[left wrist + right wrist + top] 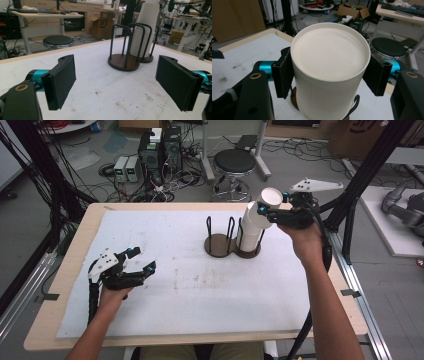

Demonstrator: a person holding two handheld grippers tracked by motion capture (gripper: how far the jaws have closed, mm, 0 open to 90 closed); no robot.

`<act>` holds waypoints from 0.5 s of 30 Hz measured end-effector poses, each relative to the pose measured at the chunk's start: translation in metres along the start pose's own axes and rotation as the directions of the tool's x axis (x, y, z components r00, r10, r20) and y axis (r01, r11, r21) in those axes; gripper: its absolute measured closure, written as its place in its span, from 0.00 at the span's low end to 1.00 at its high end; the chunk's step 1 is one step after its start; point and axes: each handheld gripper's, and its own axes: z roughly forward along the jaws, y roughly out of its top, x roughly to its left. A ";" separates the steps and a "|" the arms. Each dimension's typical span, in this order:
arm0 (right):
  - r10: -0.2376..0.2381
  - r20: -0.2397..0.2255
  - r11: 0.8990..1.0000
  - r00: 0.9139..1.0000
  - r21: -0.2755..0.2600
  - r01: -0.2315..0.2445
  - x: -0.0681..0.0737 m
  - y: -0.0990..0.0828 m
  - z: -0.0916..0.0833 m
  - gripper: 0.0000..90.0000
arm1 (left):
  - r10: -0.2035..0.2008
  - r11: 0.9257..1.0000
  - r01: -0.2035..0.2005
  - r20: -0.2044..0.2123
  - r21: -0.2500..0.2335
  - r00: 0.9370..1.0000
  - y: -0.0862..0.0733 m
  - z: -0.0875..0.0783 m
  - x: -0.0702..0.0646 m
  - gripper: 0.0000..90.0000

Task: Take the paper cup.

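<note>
Forearms come in from the bottom of the high view, one hand on each gripper. The left gripper [140,259] is low over the white mat [200,285] near the left side of the table [70,270]; its jaws stand wide apart and hold nothing. In the left gripper view the two black pads [62,80] frame bare mat with some brown stains [120,102].

Further in, near the middle of the mat, stands a holder [222,245] with two round brown bases touching each other and thin black upright bars. The left base is empty. The right base carries a stack [252,227] of white paper cups, bottoms up, between the bars.

The right gripper [267,212] is raised at the top of that stack. Its jaws are closed on the top cup [271,196], which is upside down and tilted, just above the stack. In the right gripper view the pads [283,72] press both sides of the cup [329,72], and its flat white bottom faces the camera.

Beyond the table, a black stool [234,162] stands on the floor, with computer boxes [160,150] and many cables.
</note>
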 end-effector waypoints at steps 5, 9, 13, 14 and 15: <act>-0.010 -0.028 1.000 1.000 0.002 0.010 0.008 -0.012 -0.011 0.37 | -0.006 1.000 0.006 0.036 0.005 0.999 -0.001 0.003 -0.002 0.18; -0.008 -0.050 1.000 0.999 -0.001 0.008 0.013 -0.019 -0.016 0.37 | -0.008 1.000 0.007 0.045 0.007 0.999 -0.001 0.004 -0.004 0.18; -0.023 -0.074 0.999 0.997 0.021 0.025 0.019 -0.036 -0.017 0.37 | -0.006 1.000 0.005 0.066 0.009 0.998 -0.001 0.005 -0.006 0.18; -0.017 -0.082 0.999 0.996 0.030 0.020 0.020 -0.041 -0.017 0.37 | -0.008 1.000 0.007 0.076 0.004 0.997 -0.001 0.005 -0.006 0.18; -0.019 -0.092 0.999 0.996 0.031 0.021 0.020 -0.044 -0.016 0.37 | -0.006 1.000 0.006 0.087 -0.001 0.996 -0.001 0.005 -0.008 0.18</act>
